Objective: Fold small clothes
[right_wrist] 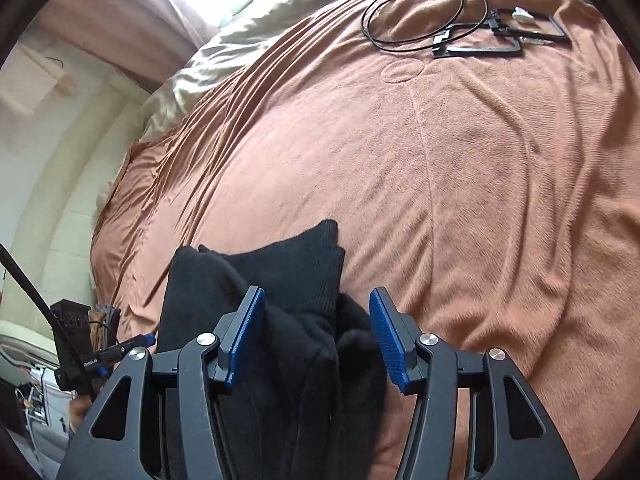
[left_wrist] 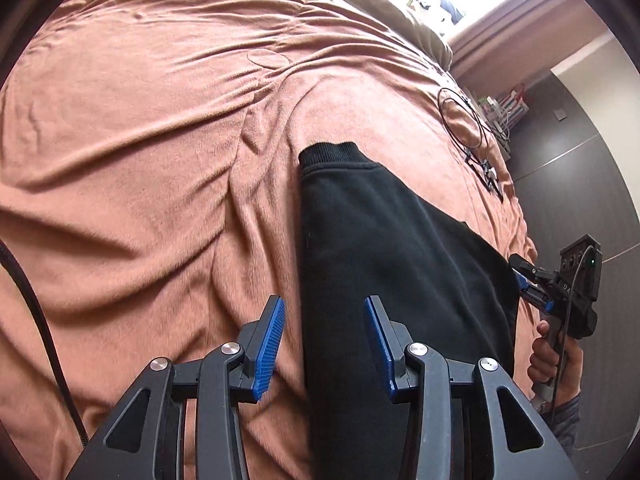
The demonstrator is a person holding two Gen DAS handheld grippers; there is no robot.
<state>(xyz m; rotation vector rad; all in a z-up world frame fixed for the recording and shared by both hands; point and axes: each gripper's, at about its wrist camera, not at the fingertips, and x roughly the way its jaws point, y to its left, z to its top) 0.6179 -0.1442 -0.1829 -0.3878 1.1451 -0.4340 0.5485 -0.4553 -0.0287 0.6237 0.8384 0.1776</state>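
Note:
A black sweatshirt-like garment [left_wrist: 384, 248] lies folded lengthwise on the brown blanket [left_wrist: 140, 160], its ribbed band [left_wrist: 328, 152] at the far end. My left gripper [left_wrist: 326, 344] hangs open over the garment's left edge, and its blue pads press on nothing. At the garment's right edge a hand holds my right gripper [left_wrist: 520, 280]. In the right wrist view the garment [right_wrist: 304, 280] is bunched, with a ribbed end on top. My right gripper [right_wrist: 318, 336] stands open above it, with cloth showing in the gap. The left gripper [right_wrist: 136, 344] shows at the lower left.
A looped black cable [right_wrist: 416, 8] and flat black frames [right_wrist: 500, 40] lie on the far part of the blanket [right_wrist: 480, 200]. A pale duvet [right_wrist: 224, 52] is heaped at the head end. The bed's edge and dark floor [left_wrist: 580, 168] are on the right.

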